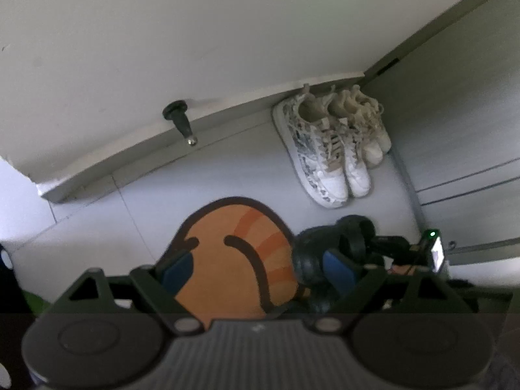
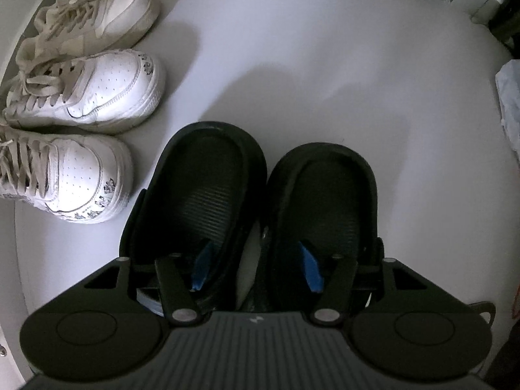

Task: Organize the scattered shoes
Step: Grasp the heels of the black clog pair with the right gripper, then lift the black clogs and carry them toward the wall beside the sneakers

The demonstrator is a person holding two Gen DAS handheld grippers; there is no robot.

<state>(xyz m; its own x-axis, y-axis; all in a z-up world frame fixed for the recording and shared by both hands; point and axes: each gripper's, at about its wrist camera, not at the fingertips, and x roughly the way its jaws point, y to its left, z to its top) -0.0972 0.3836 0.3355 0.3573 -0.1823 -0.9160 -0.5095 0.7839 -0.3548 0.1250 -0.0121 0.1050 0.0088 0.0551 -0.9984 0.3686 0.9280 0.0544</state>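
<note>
Two black clogs stand side by side on the pale floor, the left clog (image 2: 201, 175) and the right clog (image 2: 325, 191). My right gripper (image 2: 255, 266) points down over them with one blue pad inside each clog. Their inner walls lie between the pads, with a strip of floor still showing between the walls; the pads do not visibly press. To the left, a patterned white sneaker pair (image 2: 97, 87) and a beige pair (image 2: 107, 19) line up by the wall. My left gripper (image 1: 256, 263) hangs open over an orange mat (image 1: 227, 227), holding nothing. From there a clog (image 1: 312, 253) shows dark on the right.
The sneakers (image 1: 328, 149) sit in a corner between a skirting board (image 1: 162, 136) and grey cabinet doors (image 1: 455, 130). A black door stop (image 1: 182, 120) juts from the wall. A white bag (image 2: 510, 104) lies at the right edge.
</note>
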